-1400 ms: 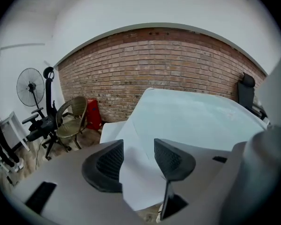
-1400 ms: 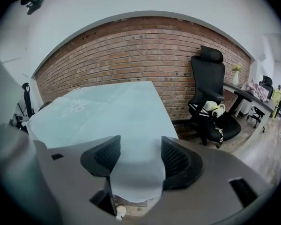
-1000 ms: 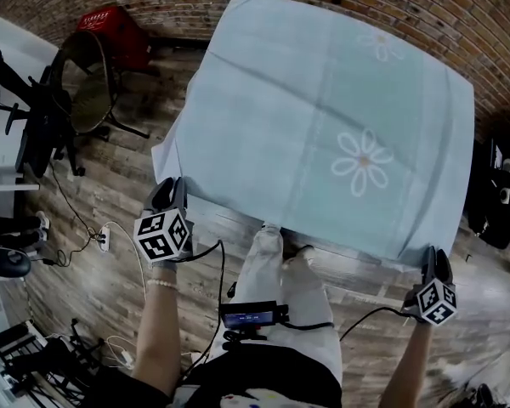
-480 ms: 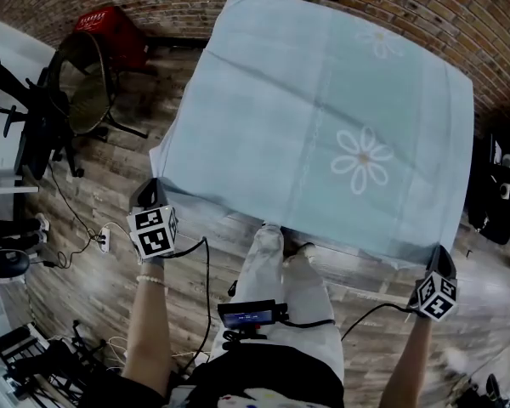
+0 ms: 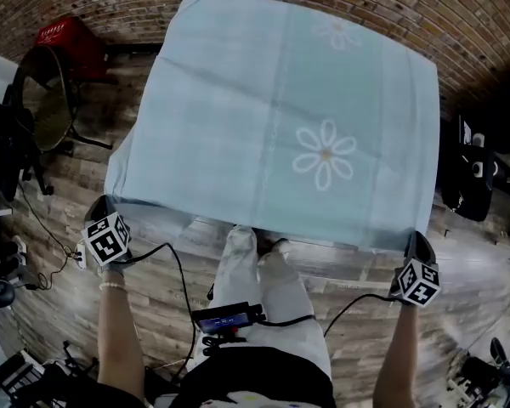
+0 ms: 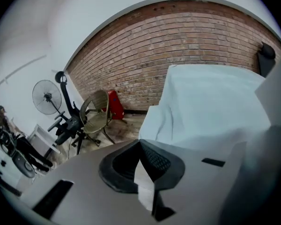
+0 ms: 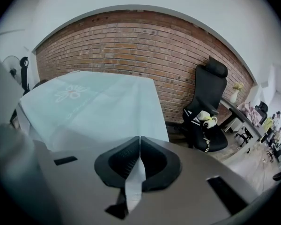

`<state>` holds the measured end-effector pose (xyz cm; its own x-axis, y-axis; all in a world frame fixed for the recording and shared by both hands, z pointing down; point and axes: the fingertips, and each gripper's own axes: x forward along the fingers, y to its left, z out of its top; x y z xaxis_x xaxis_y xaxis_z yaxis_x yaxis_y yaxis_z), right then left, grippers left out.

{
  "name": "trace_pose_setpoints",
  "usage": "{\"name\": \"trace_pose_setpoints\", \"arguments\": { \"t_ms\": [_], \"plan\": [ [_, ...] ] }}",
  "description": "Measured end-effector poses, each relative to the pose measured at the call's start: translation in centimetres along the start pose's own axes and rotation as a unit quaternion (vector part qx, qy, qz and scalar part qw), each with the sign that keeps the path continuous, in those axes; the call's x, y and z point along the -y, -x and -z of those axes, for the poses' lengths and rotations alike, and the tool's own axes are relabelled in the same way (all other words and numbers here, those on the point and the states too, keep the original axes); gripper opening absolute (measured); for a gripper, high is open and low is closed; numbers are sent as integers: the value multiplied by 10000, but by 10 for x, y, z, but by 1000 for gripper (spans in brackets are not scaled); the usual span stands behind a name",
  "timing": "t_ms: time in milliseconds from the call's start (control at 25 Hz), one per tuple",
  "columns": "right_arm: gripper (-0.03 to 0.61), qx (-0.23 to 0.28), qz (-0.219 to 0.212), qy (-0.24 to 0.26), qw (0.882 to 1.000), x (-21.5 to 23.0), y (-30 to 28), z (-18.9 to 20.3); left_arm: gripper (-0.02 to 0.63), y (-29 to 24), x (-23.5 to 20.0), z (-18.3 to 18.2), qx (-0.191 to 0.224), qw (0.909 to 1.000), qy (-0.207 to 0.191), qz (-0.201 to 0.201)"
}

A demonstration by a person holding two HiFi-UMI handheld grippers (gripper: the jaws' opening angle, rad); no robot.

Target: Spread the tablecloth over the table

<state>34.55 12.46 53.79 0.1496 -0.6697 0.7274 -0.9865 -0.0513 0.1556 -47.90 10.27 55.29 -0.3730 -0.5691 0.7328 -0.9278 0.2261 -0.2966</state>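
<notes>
A light blue tablecloth (image 5: 238, 117) with white daisies lies over the table and hides it; its near edge runs taut between my two grippers. At the near left corner, my left gripper (image 5: 103, 206) is shut on the cloth. The left gripper view has a strip of cloth (image 6: 144, 179) pinched between the closed pads of the left gripper (image 6: 139, 142). My right gripper (image 5: 418, 243) holds the near right corner. In the right gripper view the right gripper (image 7: 139, 139) is shut on a fold of cloth (image 7: 133, 184), and the tablecloth (image 7: 98, 102) stretches away ahead.
A brick wall runs behind the table. A wicker chair (image 5: 44, 100) and a red crate (image 5: 64, 34) stand at the left, with a fan (image 6: 46, 96) further out. A black office chair (image 7: 207, 104) stands at the right. My legs (image 5: 263, 283) are at the near edge on the wooden floor.
My left gripper has moved out to the left, and the near left corner of the cloth has gone with it. The right gripper has stayed near its corner.
</notes>
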Motion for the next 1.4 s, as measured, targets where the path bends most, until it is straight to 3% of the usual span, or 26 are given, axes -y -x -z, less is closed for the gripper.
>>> {"name": "trace_pose_setpoints", "arguments": {
  "t_ms": [200, 400, 680, 960, 1200, 1400],
  "plan": [
    [32, -84, 144, 164, 9997, 5, 3, 4, 16, -8, -7, 15, -112, 9997, 107, -212],
    [34, -46, 158, -160, 9997, 3, 2, 4, 27, -16, -9, 32, -251, 9995, 144, -155],
    [44, 17, 125, -395, 9991, -8, -1, -3, 177, -38, -18, 64, -695, 9964, 487, -31],
    [77, 137, 239, -427, 9987, -15, -1, -10, 172, -55, -26, 100, -1209, 9912, 518, -143],
    [117, 331, 147, -652, 9972, -18, 9, -16, 194, -27, -49, 125, -1017, 9842, 1416, -309],
    [121, 698, -4, -764, 9946, -21, 8, -35, 224, -7, -62, 134, -686, 9635, 2525, -576]
  ]
}}
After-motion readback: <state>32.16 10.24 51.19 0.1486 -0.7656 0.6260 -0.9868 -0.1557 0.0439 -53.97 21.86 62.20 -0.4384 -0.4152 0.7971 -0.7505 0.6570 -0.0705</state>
